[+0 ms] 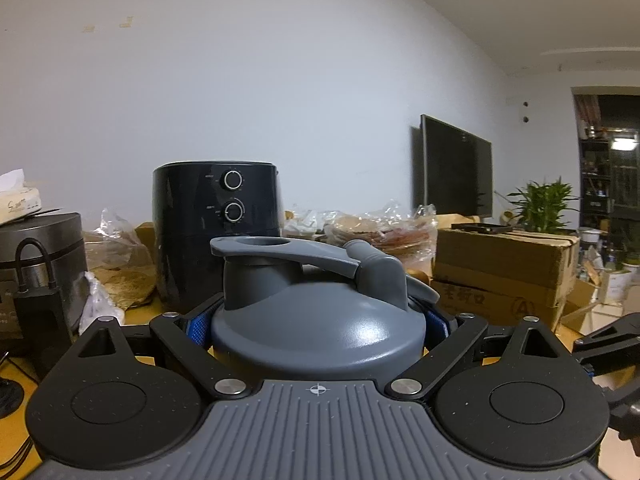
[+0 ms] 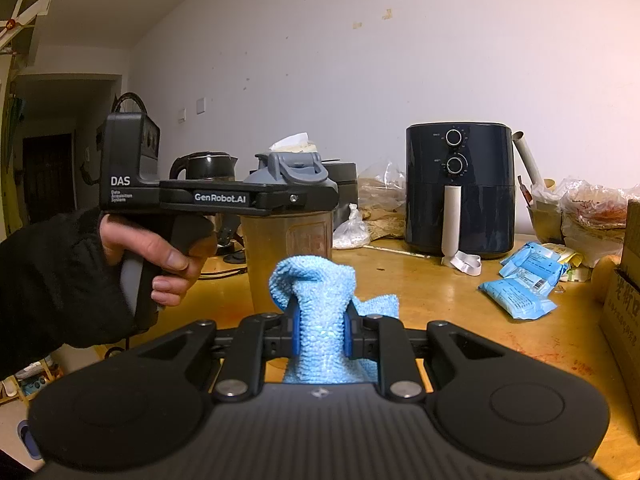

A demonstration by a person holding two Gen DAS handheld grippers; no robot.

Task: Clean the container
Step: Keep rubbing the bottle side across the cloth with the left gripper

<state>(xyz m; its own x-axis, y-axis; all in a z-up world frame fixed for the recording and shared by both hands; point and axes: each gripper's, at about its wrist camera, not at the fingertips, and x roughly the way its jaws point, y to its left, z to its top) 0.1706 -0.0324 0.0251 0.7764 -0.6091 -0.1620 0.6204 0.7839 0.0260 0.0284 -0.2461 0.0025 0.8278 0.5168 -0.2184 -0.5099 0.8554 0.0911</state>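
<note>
Right tool (image 2: 320, 336), nubby blue cloth (image 2: 316, 296)

Left handheld black pistol-grip gripper (image 2: 316, 196), printed "DAS" and "GenRobot.AI" in white, one silver screw near its tip. Right black two-finger gripper (image 2: 320, 336): blue finger pads (image 2: 296, 334), silver pivot screws, round black side discs, ribbed grey top plate. Person's hand (image 2: 160, 258) emerges from a black sleeve (image 2: 52, 284).
</note>
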